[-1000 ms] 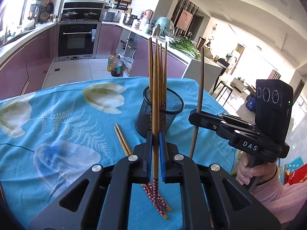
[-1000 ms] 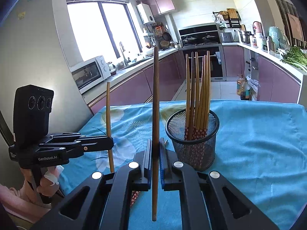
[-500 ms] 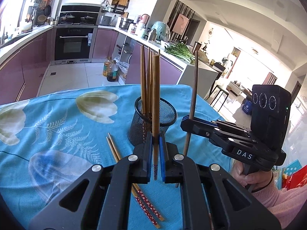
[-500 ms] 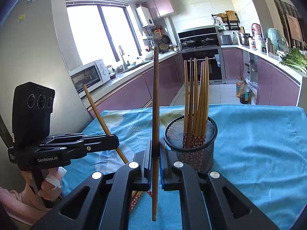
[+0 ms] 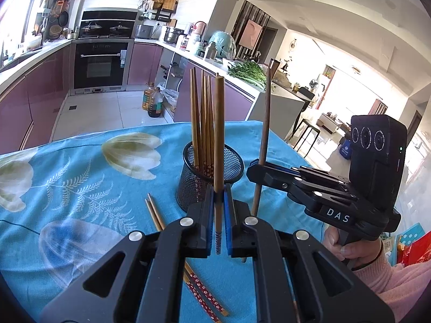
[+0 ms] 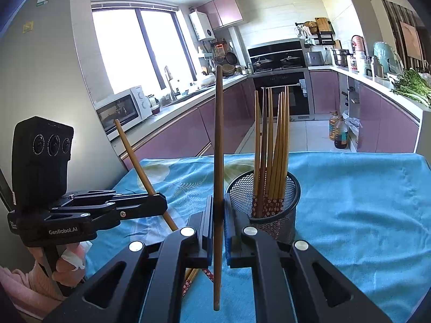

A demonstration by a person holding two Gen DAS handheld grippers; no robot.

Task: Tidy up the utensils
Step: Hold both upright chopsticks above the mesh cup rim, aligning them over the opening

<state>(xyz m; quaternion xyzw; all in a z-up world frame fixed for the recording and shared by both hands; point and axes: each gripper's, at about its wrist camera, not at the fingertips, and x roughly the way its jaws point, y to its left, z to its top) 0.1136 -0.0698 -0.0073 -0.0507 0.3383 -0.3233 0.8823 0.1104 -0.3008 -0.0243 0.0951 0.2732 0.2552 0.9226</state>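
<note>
A black mesh cup (image 5: 212,172) stands on the blue flowered tablecloth (image 5: 80,188) and holds several wooden chopsticks (image 5: 202,118); it also shows in the right wrist view (image 6: 266,204). My left gripper (image 5: 218,215) is shut on one upright chopstick (image 5: 218,134), lifted just in front of the cup. My right gripper (image 6: 218,223) is shut on a darker chopstick (image 6: 218,161), held upright left of the cup. In the left wrist view the right gripper (image 5: 256,169) is right of the cup. Two chopsticks (image 5: 172,247) lie on the cloth.
The table's far edge (image 5: 161,127) drops to a tiled kitchen floor with oil bottles (image 5: 153,105). Purple cabinets and an oven (image 5: 101,64) stand behind. The other hand's gripper and camera block (image 6: 43,167) are at the left in the right wrist view.
My left gripper has risen with its chopstick, whose tip has left the cloth. Seen from the right wrist, that chopstick has tilted from upright to leaning. The right gripper has barely moved.
</note>
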